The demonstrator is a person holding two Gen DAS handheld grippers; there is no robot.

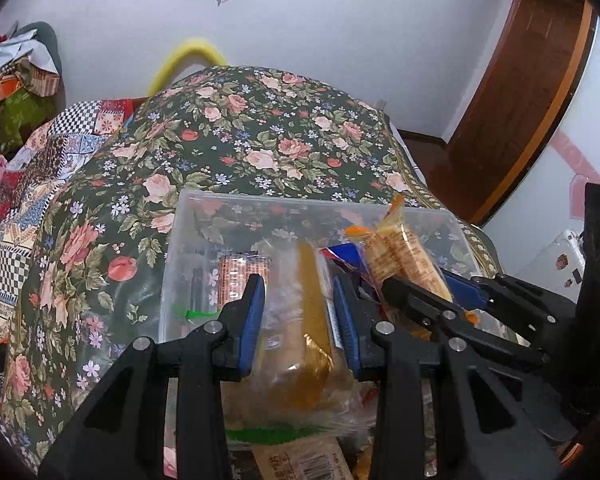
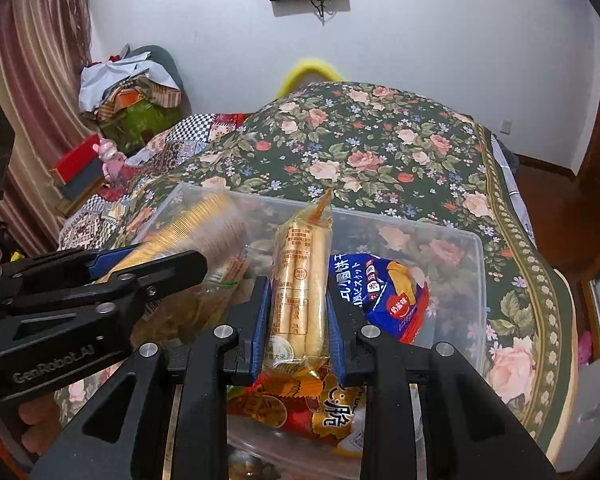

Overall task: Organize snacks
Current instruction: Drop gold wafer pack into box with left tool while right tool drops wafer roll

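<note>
Snacks, sorting part done: both my grippers carry a packet over the clear bin (image 2: 472, 256).

My left gripper (image 1: 298, 316) clamps a yellow-striped clear packet (image 1: 312, 320); my right gripper (image 2: 298, 320) clamps a wafer-roll packet (image 2: 298, 272). A blue biscuit bag (image 2: 384, 296) lies by the bin's right wall, an orange cracker pack (image 1: 242, 276) toward its left wall.

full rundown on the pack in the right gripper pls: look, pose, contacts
The rice-roll pack is a clear, glossy plastic wrapper with orange crimped ends, holding pale golden sticks side by side, with printed text down its face. The right gripper is shut on its lower half, blue pads pressing both sides. It stands roughly upright, top end free, over the clear plastic bin. Its lower end sits by a red and yellow snack bag; contact is unclear.
</note>
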